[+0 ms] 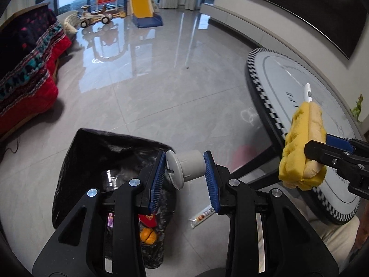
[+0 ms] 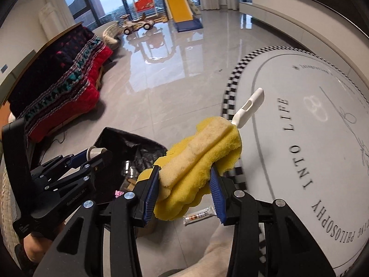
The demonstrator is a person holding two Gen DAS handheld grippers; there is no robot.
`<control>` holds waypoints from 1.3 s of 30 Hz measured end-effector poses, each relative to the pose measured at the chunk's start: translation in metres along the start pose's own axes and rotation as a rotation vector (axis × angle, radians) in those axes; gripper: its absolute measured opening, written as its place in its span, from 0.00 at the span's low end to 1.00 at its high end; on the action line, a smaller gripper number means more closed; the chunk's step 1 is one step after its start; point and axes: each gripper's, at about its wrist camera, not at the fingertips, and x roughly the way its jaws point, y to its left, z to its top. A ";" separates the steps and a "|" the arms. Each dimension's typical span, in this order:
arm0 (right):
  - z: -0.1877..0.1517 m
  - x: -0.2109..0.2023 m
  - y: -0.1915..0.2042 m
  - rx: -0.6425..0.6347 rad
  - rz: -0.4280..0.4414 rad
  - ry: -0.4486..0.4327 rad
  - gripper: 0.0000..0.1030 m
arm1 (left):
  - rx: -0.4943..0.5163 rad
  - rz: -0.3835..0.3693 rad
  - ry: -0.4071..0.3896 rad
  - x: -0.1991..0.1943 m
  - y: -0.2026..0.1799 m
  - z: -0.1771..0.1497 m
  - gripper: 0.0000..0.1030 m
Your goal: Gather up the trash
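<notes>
My left gripper (image 1: 185,168) is shut on a grey plastic spool (image 1: 186,169), its blue pads pressing both ends, just above the mouth of a black trash bag (image 1: 92,152) on the floor. Inside the bag lie an orange peel (image 1: 148,235) and a red packet (image 1: 147,220). My right gripper (image 2: 184,180) is shut on a yellow sponge brush (image 2: 196,161) with a white handle (image 2: 250,106), held over the floor beside the round table (image 2: 299,138). From the left wrist view the sponge brush (image 1: 302,145) hangs to the right. A small snack wrapper (image 1: 201,218) lies on the floor.
A sofa (image 1: 27,73) with a red and dark knitted blanket stands at the left. A toy slide (image 1: 143,7), a swing and a ride-on car (image 1: 94,19) stand by the far windows. The person's light trouser leg (image 2: 216,249) shows below the right gripper. A dark TV (image 1: 311,7) hangs on the right wall.
</notes>
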 end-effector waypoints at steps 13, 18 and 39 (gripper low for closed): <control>0.015 0.075 0.134 -0.114 0.214 0.188 0.59 | -0.248 0.235 -0.005 -0.028 0.141 -0.052 0.93; 0.014 0.069 0.142 -0.120 0.212 0.151 0.62 | -0.324 0.271 -0.037 -0.039 0.165 -0.060 0.94; 0.008 0.002 0.053 -0.063 0.159 -0.053 0.72 | -0.156 0.164 -0.063 -0.043 0.068 -0.020 0.94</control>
